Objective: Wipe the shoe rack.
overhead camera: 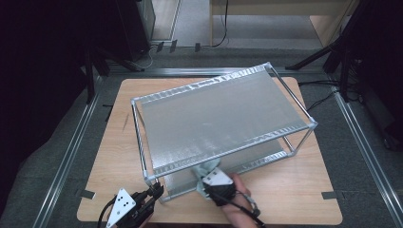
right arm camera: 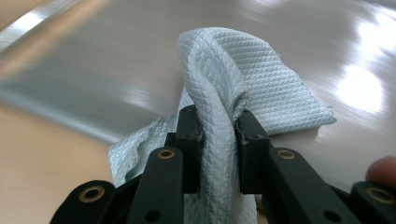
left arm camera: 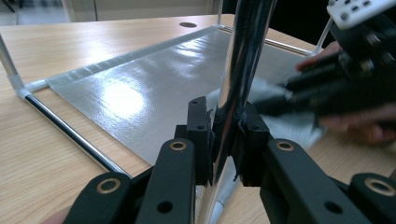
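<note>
While I watched from the high view, the shelf rack (overhead camera: pixel 223 114) sat on the wooden table (overhead camera: pixel 304 199) with its long axis running from near-left to far-right, turned a bit off the table's edges, top shelf level and facing up. L gripper (overhead camera: pixel 154 190) was at the near-left corner of the rack; in the left gripper view its pads were clamped tight on the upright chrome post (left arm camera: pixel 243 51), which stood vertical btw the jaws. R gripper (overhead camera: pixel 202 173) was just beside it to the right, reaching under the top shelf onto the lower shelf (left arm camera: pixel 140 79). In the right gripper view its jaws were closed on a pale blue-green cloth (right arm camera: pixel 233 88), a bunched fold standing up btw the pads, the rest draped fwd and lying on the grey shelf sheet (right arm camera: pixel 116 51). The cloth had a small diamond weave; no brand, label or writing I could read on it, nor on the rack. The hand (overhead camera: pixel 240 209) holding the R gripper came in from the bottom edge. Around the table: metal floor rails (overhead camera: pixel 71 152), black stand legs (overhead camera: pixel 95 61) far left and right, cables on the floor at right, a wooden desk (overhead camera: pixel 285 9) at the far side. The top shelf hid most of the lower one and part of the cloth from above.
</note>
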Demonstrator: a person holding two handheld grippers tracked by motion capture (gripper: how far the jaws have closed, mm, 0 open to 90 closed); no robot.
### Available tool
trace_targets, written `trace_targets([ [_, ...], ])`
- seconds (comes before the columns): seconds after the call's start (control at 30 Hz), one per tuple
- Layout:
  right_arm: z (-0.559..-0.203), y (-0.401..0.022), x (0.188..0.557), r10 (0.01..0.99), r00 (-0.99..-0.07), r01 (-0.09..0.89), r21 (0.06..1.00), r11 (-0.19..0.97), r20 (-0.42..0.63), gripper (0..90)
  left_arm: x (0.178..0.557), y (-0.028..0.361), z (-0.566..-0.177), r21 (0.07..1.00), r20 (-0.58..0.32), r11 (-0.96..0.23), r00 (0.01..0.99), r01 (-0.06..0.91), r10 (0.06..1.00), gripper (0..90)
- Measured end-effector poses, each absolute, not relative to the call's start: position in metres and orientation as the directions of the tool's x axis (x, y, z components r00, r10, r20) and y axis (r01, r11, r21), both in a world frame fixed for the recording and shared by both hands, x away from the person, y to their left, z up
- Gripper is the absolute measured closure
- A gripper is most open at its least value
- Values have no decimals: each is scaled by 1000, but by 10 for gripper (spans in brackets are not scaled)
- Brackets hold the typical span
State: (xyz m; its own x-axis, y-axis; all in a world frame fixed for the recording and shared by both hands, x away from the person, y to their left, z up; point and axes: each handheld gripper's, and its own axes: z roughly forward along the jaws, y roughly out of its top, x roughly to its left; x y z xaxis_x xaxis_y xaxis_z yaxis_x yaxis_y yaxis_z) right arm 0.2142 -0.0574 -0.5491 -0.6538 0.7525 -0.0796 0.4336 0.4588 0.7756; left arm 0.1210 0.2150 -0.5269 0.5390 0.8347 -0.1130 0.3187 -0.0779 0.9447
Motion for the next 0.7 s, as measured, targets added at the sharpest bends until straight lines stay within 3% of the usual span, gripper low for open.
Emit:
trace_targets([
  [0.13,-543,-111,237,835,-550,546,755,363,-4,756,121,215,-527,945,-112,-78,540,317,834,796],
  [0.43,-536,-226,268,970,-245,615,773,156,-1,758,123,216,-527,947,-95,-90,535,309,839,798],
  [0.57,-540,-223,266,971,-235,601,779,181,-44,763,123,216,-527,946,-96,-89,532,312,841,798],
  [0.7,-544,-187,257,951,-307,587,780,216,-33,767,123,215,-527,946,-90,-91,523,310,848,799],
])
